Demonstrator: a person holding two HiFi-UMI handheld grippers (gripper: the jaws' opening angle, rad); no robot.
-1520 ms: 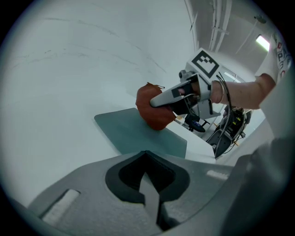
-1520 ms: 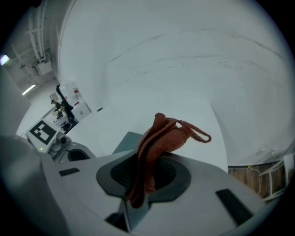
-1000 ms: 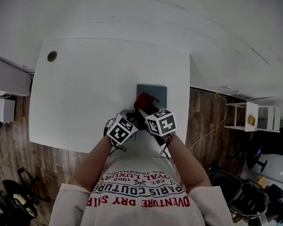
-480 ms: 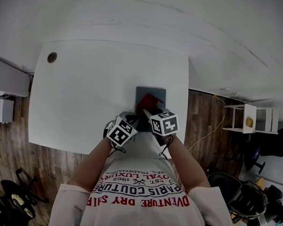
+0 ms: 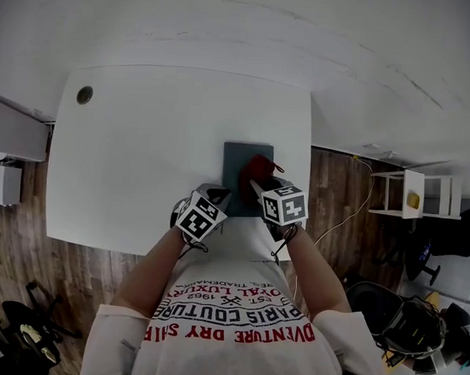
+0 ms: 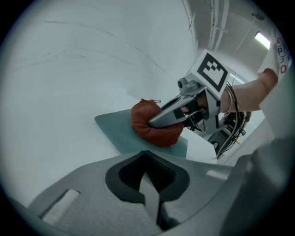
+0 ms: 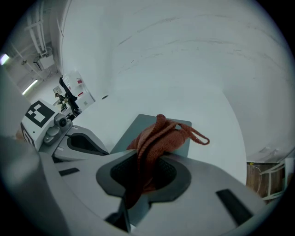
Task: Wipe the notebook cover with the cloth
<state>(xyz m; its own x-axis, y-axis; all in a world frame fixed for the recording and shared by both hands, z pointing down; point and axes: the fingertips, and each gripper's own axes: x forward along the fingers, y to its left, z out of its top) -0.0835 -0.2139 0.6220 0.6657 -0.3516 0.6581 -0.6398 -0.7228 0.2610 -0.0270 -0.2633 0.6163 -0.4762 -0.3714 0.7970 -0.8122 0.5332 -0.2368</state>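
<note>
- Looks like an office or lab room: a plain white desk (image 5: pixel 143 155) with a cable hole (image 5: pixel 84 95).
- Wood-plank floor (image 5: pixel 336 187), a trailing cable (image 5: pixel 364 204), a small white stand (image 5: pixel 409 200) nearby.

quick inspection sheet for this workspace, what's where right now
surface: white table, grommet hole at a far corner
job's things: grey notebook lies flat; red cloth rests on it
clutter: nothing seen
grippers: right gripper jaws shut on cloth; left gripper jaws together, empty, near the notebook's edge, contact unclear
cables: wires behind the right gripper
surroundings: wood floor, white stand to the right
</note>
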